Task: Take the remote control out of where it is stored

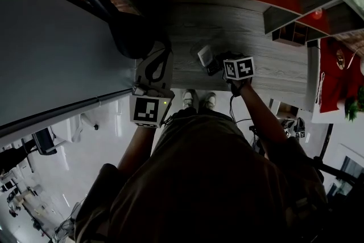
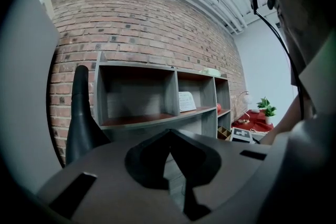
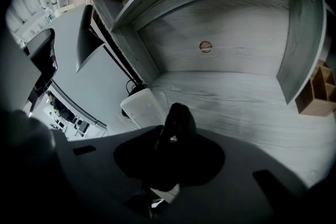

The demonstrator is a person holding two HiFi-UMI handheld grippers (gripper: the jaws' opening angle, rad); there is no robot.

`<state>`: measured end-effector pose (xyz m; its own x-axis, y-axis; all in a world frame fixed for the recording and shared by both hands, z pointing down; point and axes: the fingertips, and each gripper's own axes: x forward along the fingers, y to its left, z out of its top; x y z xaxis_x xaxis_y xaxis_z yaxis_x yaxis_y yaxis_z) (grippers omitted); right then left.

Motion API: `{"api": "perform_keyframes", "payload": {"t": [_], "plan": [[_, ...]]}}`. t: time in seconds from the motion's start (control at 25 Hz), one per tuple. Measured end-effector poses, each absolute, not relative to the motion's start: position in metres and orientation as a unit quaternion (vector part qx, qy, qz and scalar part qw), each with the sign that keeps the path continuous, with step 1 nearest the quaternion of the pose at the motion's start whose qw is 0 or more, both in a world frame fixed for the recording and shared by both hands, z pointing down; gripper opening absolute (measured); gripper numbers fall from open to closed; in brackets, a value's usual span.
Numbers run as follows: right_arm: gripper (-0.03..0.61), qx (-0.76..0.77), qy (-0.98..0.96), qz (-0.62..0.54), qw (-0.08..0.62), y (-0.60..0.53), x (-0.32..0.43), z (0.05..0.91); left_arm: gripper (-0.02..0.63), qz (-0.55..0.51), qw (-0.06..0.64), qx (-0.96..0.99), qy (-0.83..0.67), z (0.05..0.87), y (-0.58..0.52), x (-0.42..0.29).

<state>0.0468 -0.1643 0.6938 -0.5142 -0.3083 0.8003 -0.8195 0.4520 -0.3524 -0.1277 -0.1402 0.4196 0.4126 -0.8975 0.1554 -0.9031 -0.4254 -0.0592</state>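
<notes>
At the near edge of the right gripper view, the right gripper [image 3: 177,112] is clenched on the white remote control [image 3: 139,105]. The remote's pale body sticks out past the dark jaws toward ten o'clock. It sits low over the grey wooden desk [image 3: 236,105], and I cannot tell whether it still touches the top. Beyond it, at twelve o'clock, the desk's back panel has a round hole [image 3: 205,46]. A small wooden organiser [image 3: 317,93] stands at three o'clock.

The left gripper [image 2: 169,135] is held nearly level, its jaws closed tip to tip with nothing between them. Past it, at nine o'clock, rises a black upright shape [image 2: 81,113]. Behind that stands the grey shelf unit [image 2: 136,97], with a sheet of paper [image 2: 186,101] leaning in its middle bay. The brick wall [image 2: 136,23] backs it all, and a potted plant [image 2: 266,107] sits far off at three o'clock.
</notes>
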Motion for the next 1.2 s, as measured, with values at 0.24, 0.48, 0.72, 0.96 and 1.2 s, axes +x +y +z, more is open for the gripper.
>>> {"api": "perform_keyframes", "payload": {"t": [0.24, 0.48, 0.72, 0.96, 1.2], "plan": [[0.084, 0.361, -0.788, 0.360, 0.344, -0.161, 0.046, 0.686, 0.011, 0.082, 0.016, 0.840, -0.537, 0.420, -0.136, -0.130], [0.083, 0.364, -0.798, 0.327, 0.351, -0.158, 0.045, 0.677, 0.011, 0.082, 0.015, 0.842, -0.534, 0.419, -0.131, -0.128], [0.083, 0.371, -0.804, 0.313, 0.343, -0.156, 0.045, 0.665, 0.011, 0.081, 0.014, 0.843, -0.532, 0.418, -0.127, -0.126], [0.083, 0.373, -0.812, 0.289, 0.345, -0.153, 0.046, 0.652, 0.011, 0.076, 0.012, 0.847, -0.527, 0.416, -0.123, -0.122], [0.083, 0.375, -0.820, 0.273, 0.336, -0.154, 0.049, 0.631, 0.011, 0.070, 0.010, 0.849, -0.523, 0.413, -0.121, -0.117]]}}
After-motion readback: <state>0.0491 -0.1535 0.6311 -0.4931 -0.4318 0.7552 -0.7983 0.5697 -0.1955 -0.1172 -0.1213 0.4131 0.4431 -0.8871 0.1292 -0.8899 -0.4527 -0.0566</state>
